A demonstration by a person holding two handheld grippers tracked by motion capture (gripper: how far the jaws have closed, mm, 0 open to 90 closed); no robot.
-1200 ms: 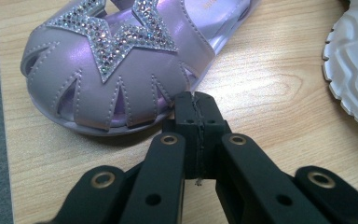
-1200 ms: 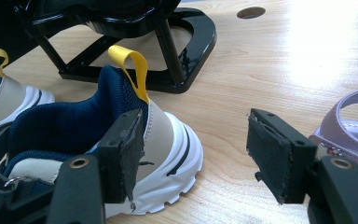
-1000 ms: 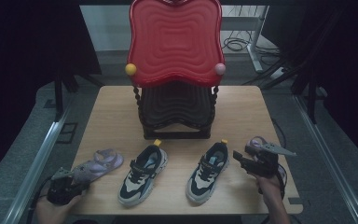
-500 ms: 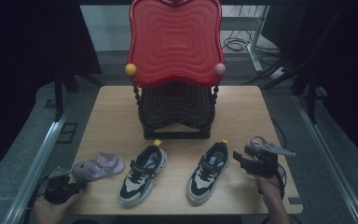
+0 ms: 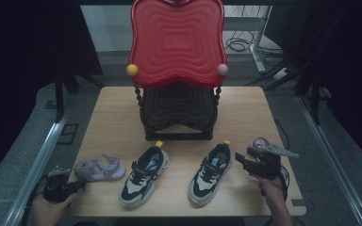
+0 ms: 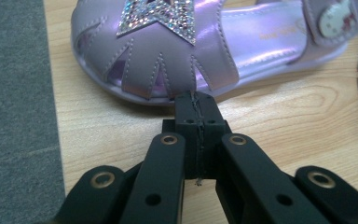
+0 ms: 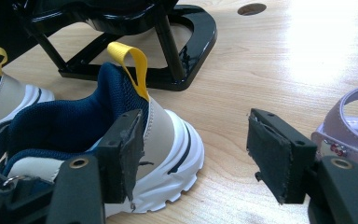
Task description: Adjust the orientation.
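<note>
Purple sandal [image 6: 177, 51] at the worktop's [image 5: 179, 108] front-left corner looks light, glossy and slippery (bendy straps), so grab the firm sole edge; left tool [image 6: 196, 109] is closed empty at its toe, right tool [image 7: 196, 154] gapes.

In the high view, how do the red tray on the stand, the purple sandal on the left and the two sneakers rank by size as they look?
1. Red tray, by far the largest.
2. Left sneaker and right sneaker: they look about alike, so I do not rank them.
3. Purple sandal, the smallest.
</note>
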